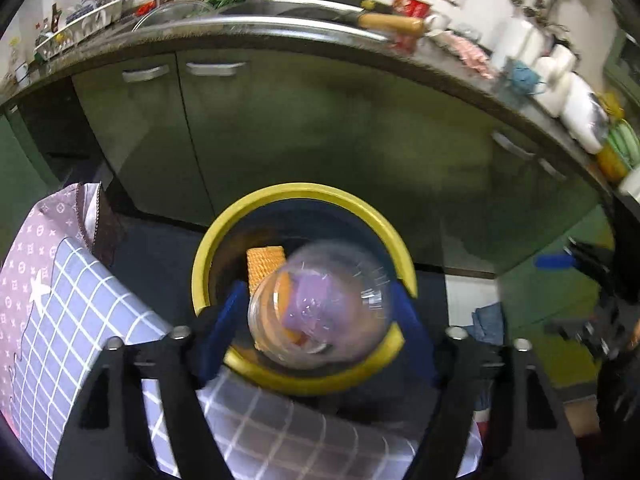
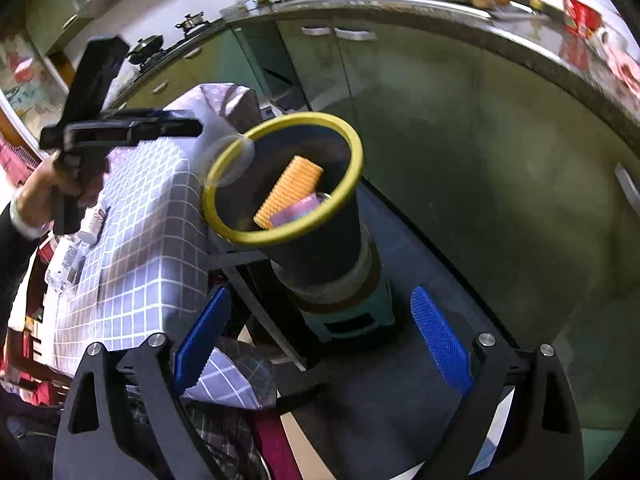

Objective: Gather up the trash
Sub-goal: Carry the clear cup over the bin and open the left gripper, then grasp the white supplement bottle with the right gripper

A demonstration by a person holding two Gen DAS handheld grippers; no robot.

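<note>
A clear, thin-walled plastic cup (image 1: 320, 304) hangs over the mouth of the dark bin with the yellow ring rim (image 1: 208, 248), between the blue pads of the left gripper (image 1: 320, 312). The pads stand a little wider than the cup and do not look to be pressing on it; through the blur I cannot tell whether it touches either one. From the right wrist view the cup (image 2: 226, 160) sits at the bin's near rim (image 2: 356, 148), at the edge of the table with the grey checked cloth (image 2: 152, 216), and the person's hand (image 2: 44, 188) grips the left tool's handle.

The right gripper (image 2: 320, 344) holds nothing, its blue pads well apart, pointed down towards the bin's base.

A yellow ridged wafer-like piece (image 2: 290, 190) and a purple packet (image 2: 296, 212) already lie in the bin.

The cup looks very light, springy and easily crushed, also slick. I would take it across the middle of its wall, gently, not by the rim.
</note>
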